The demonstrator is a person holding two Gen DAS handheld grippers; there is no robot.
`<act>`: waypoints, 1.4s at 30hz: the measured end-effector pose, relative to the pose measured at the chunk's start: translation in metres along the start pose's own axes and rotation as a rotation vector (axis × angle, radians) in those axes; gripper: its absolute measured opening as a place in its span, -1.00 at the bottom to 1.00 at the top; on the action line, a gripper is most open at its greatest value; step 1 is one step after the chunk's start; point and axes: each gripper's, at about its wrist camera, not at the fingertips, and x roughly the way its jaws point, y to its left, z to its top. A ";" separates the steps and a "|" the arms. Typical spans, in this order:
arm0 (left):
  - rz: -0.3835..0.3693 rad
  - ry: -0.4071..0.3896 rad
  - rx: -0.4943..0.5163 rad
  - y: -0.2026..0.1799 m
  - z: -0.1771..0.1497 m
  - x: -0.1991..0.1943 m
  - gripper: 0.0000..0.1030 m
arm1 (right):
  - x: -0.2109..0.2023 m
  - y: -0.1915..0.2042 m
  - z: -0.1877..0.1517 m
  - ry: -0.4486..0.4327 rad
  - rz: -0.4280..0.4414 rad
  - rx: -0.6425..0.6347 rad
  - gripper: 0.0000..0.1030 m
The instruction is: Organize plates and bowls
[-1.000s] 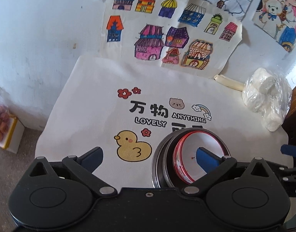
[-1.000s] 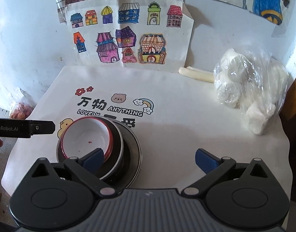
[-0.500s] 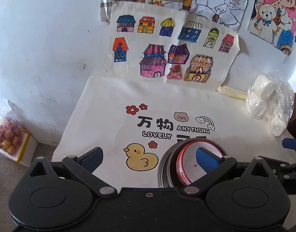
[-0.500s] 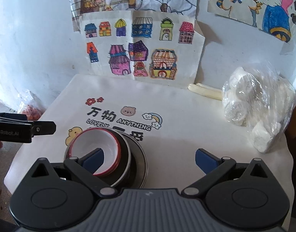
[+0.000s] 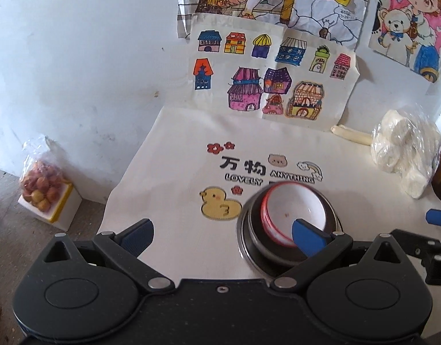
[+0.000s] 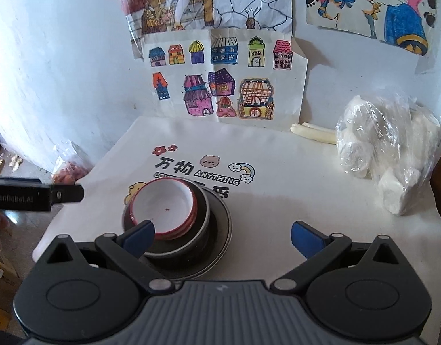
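Left wrist view: left gripper (image 5: 221,231) spread wide, nothing between the fingers, and it has backed up and away over the last second — more wall and floor in frame, stack smaller than before. Stack sits on the printed cloth (image 5: 177,155) just right of the duck: red-rimmed bowl (image 5: 293,211) nested in a dark bowl (image 5: 255,230), both on a metal plate (image 5: 244,254). Right finger overlaps the bowl in the image; looks above it, not touching. Right wrist view: right gripper (image 6: 223,234) equally wide open, empty, also pulled back versus a second ago. Same stack at lower left, red-rimmed bowl (image 6: 162,204) on top, sitting slightly off-centre toward the left in the dark bowl (image 6: 200,224), plate (image 6: 220,244) underneath. Left tool's tip visible at far left, clear of the stack. Bag of white lumps (image 6: 387,149) well apart at right. Read: both tools retreating with nothing held, so nesting looks done; stack appears stable.
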 end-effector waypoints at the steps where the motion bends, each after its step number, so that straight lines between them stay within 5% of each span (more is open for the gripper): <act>1: 0.003 -0.004 0.001 -0.002 -0.003 -0.005 0.98 | -0.003 0.000 -0.002 -0.003 0.004 0.000 1.00; 19: 0.060 -0.008 0.014 -0.004 -0.043 -0.062 0.98 | -0.048 0.012 -0.041 -0.046 0.038 -0.008 1.00; 42: -0.063 -0.053 0.102 0.037 -0.060 -0.075 0.98 | -0.076 0.066 -0.065 -0.109 -0.069 0.015 1.00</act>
